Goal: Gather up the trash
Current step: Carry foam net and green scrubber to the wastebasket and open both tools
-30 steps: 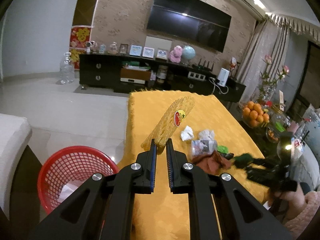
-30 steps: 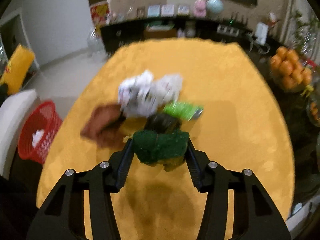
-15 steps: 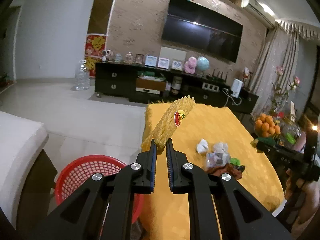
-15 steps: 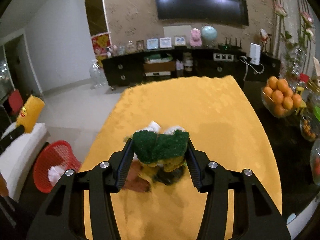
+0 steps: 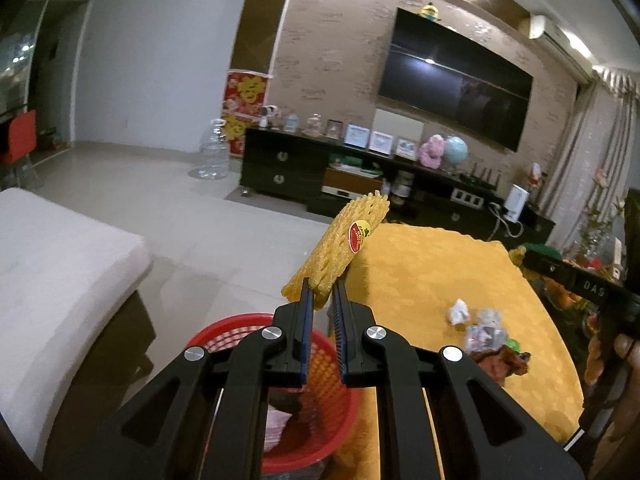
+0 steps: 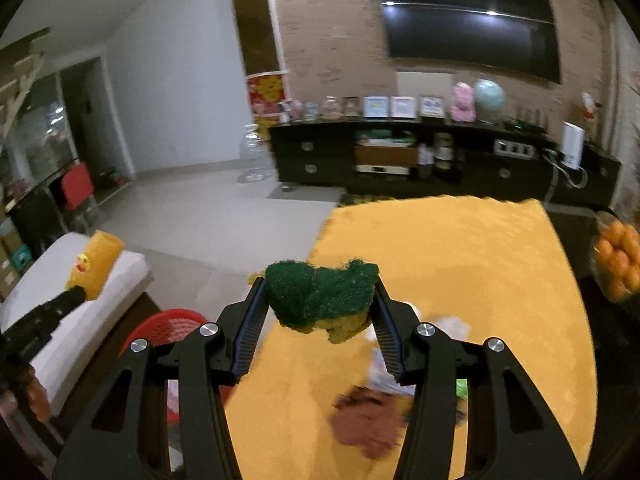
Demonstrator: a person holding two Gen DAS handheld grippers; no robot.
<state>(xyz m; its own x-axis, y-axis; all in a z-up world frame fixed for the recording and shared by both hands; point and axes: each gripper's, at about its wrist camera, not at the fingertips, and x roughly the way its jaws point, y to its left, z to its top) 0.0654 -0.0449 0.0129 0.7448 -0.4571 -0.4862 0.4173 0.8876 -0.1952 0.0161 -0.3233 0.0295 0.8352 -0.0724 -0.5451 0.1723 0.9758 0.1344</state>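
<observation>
Beside the yellow-covered table [image 5: 432,280], on the floor at its left edge, stands a red basket [image 5: 344,396] with white crumpled paper [image 5: 276,428] and something dark inside. Above the basket, the left gripper [image 5: 320,300] has its fingers drawn narrow on the lower end of a yellow foam net [image 5: 340,252], which carries a red sticker [image 5: 359,233] and rises tilted over the basket's table-side rim. Right of the basket, on the table, lie a white paper wad [image 5: 458,312], a clear crumpled wrapper [image 5: 486,330], a brown rag [image 5: 498,360] and a green scrap [image 5: 513,345], close together. Over the table's basket-side edge, the right gripper [image 6: 320,300] clamps a green-and-yellow sponge [image 6: 322,296] between its fingers, clear of the tabletop. Oranges [image 6: 618,256] sit off the table's far right side.
</observation>
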